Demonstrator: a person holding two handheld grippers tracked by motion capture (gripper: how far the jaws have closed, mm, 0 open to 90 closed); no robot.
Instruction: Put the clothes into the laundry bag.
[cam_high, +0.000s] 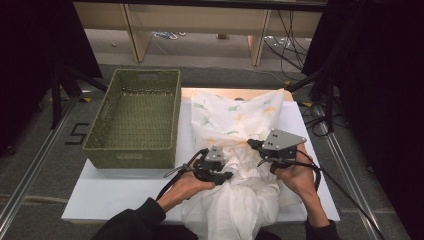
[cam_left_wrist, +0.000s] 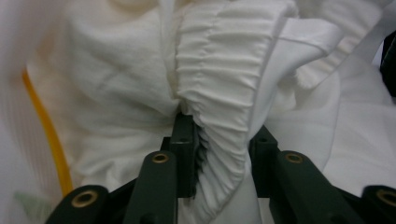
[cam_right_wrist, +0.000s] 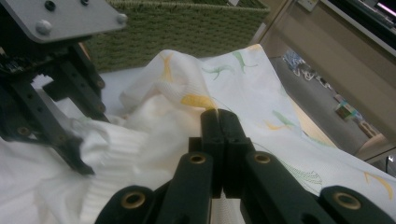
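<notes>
A white garment (cam_high: 235, 125) with small green and yellow prints lies bunched on the white table (cam_high: 120, 195), its near end hanging over the front edge. My left gripper (cam_high: 229, 176) is at the bunched middle, and its jaws (cam_left_wrist: 224, 140) are shut on a ribbed, gathered band (cam_left_wrist: 219, 93) of the garment. That gripper (cam_right_wrist: 91, 140) also appears from the other hand's side, with the ribbed fold between its fingers. My right gripper (cam_high: 252, 145) sits just to the right, and its jaws (cam_right_wrist: 218, 114) are shut tight on a raised fold of thin printed cloth (cam_right_wrist: 196, 100).
A green woven basket (cam_high: 130, 150) stands on the table's left half, close beside the garment; its wall (cam_right_wrist: 187, 28) rises behind the cloth. Wooden shelving (cam_high: 135, 30) and loose cables (cam_high: 280, 40) lie on the floor beyond the table.
</notes>
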